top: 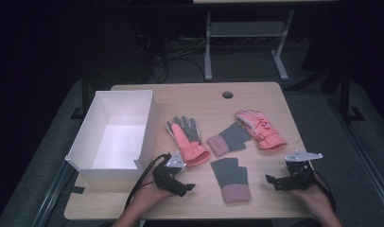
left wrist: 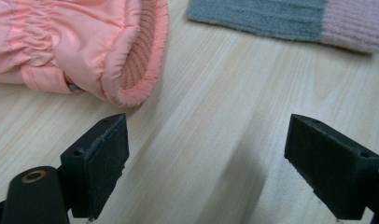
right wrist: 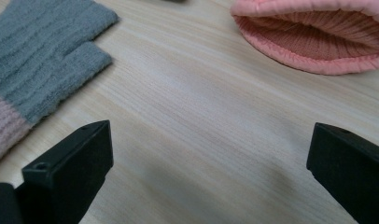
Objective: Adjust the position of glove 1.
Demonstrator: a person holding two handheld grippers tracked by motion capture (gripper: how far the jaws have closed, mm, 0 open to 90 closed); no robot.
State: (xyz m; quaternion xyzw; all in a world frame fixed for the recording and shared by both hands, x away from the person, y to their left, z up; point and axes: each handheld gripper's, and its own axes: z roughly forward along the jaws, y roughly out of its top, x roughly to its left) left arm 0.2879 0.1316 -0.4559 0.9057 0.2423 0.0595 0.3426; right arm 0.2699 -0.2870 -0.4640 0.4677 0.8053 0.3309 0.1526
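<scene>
Knit grey glove [top: 231, 178] lies flat on the surface [top: 270, 101], midway between both grippers, well right of the white box [top: 115, 135]. Left gripper [top: 183, 185] and right gripper [top: 275, 182] both have jaws wide, empty. Risk: pinching only loose knit, so it slips out.

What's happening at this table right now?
A person holds a tool in each hand over a wooden table where four gloves lie beside a white box. The left tool sits open near the cuff of a pink and grey glove; the right tool is open too, between a grey knit glove and a pink glove. Nothing is gripped yet.
</scene>
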